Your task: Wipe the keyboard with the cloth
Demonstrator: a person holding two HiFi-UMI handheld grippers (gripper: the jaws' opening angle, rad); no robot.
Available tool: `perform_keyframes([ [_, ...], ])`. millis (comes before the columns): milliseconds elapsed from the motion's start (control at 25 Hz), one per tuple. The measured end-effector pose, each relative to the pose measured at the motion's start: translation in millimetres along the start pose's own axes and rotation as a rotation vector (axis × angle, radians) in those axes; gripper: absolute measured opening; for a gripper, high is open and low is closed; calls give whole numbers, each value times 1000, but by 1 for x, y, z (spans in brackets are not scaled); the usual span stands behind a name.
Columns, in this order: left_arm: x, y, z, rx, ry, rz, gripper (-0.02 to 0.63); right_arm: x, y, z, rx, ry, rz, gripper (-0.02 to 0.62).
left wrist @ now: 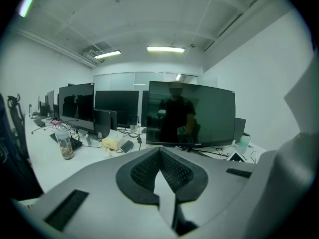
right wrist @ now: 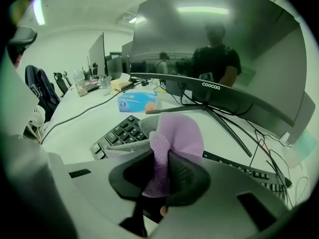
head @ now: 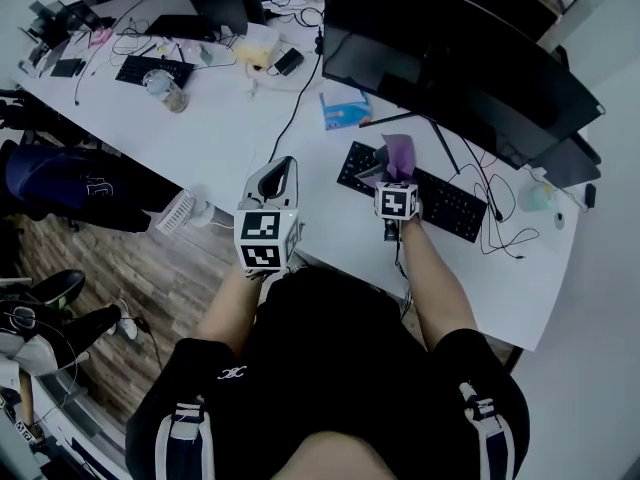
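1. Nearest to the head camera is the person in a black shirt, with both forearms stretched forward to the desk.
2. The long white desk runs across the head view, with wooden floor beside it on the left.
3. A big dark curved monitor stands on the desk in front of the person. Its thin stand legs come down just behind the keyboard.
4. The black keyboard lies flat on the desk below the monitor, near the desk edge at the person's side.
5. The left gripper is held near the desk edge, well apart from the keyboard. Its jaws are pressed together and nothing is between them.
6. The right gripper is over the left end of the keyboard. Its jaws pinch the purple cloth, which sticks up and forward out of them.
7. The cloth hangs above the keys at that left end. I cannot tell surely if it touches them.
8. A small blue packet lies on the desk behind the keyboard.
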State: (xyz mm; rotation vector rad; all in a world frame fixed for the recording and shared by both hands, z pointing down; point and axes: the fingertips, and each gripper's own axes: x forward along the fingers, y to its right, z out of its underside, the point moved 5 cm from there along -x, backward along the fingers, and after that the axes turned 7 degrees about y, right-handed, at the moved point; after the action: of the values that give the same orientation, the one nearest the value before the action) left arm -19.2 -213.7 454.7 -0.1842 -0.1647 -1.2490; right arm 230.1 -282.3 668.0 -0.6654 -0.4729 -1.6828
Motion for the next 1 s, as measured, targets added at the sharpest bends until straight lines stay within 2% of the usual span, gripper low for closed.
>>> perform_keyframes([
  [360, -2, -34, -4, 1, 5, -31, 12, 21, -45, -22, -27, 7, -63, 89],
  [1000, -18, -79, -8, -11, 31, -82, 12, 45, -104, -47, -38, -1, -120, 89],
])
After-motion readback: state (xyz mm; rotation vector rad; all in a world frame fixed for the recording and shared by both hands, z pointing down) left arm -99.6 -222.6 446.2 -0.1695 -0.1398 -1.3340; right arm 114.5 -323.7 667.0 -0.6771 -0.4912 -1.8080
